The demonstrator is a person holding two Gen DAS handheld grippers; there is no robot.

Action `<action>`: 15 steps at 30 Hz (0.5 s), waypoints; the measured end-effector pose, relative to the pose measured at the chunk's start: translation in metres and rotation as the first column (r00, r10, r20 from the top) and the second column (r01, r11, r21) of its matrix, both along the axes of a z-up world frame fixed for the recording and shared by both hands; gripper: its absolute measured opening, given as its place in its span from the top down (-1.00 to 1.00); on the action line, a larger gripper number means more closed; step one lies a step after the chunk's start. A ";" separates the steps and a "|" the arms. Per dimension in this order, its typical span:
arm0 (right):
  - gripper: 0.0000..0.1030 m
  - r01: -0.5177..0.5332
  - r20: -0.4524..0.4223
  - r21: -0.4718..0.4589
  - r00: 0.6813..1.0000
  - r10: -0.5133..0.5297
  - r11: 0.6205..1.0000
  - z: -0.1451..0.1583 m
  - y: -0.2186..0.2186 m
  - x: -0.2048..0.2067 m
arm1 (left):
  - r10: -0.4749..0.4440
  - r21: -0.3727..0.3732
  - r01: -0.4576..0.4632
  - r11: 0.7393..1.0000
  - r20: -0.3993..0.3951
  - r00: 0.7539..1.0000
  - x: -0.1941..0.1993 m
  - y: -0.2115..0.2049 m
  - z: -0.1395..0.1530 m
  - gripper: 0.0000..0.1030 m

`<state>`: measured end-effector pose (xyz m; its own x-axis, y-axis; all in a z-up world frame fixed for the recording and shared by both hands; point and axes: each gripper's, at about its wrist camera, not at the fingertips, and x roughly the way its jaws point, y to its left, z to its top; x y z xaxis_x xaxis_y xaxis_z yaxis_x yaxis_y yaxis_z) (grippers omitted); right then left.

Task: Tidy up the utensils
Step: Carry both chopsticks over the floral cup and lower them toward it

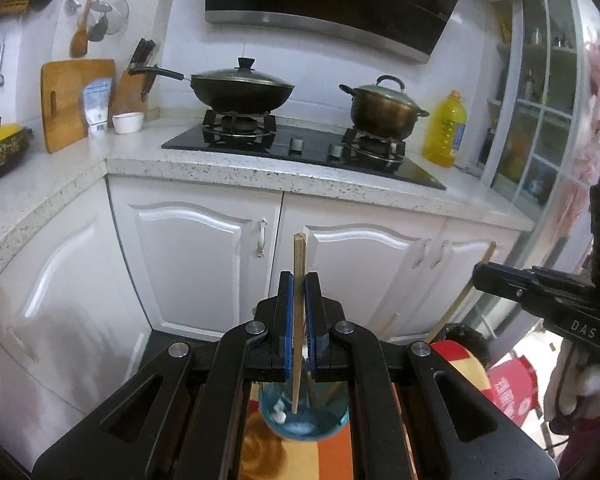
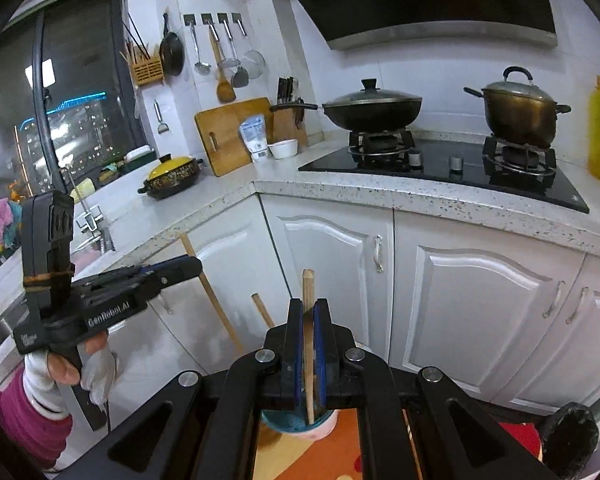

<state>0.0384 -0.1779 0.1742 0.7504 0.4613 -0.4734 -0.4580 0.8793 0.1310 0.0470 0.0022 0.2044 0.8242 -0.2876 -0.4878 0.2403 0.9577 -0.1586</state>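
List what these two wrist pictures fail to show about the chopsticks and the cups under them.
- Left wrist view: left gripper shut on a chopstick; its frame hides most of the blue cup.
- Right wrist view: right gripper covers the middle of its chopstick.
- Cup contents: too blurred to identify.

Left gripper (image 1: 299,280): I hold it clamped, pointing slightly down.
Right gripper (image 2: 309,308): clamped too, gloved hand (image 1: 580,384) gripping.
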 end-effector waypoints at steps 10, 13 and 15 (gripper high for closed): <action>0.90 -0.015 -0.107 -0.011 0.994 0.014 1.000 -0.051 0.013 0.045 | 0.018 0.042 -0.015 0.999 -0.064 0.998 0.036 -0.018 -0.044 0.92; 0.90 -0.022 -0.155 -0.012 0.988 0.020 1.000 -0.072 0.016 0.054 | 0.015 0.049 -0.010 0.999 -0.101 0.995 0.041 -0.021 -0.059 0.92; 0.90 -0.024 -0.178 -0.009 0.984 0.022 1.000 -0.082 0.017 0.058 | 0.017 0.048 -0.010 0.999 -0.131 0.991 0.046 -0.023 -0.070 0.92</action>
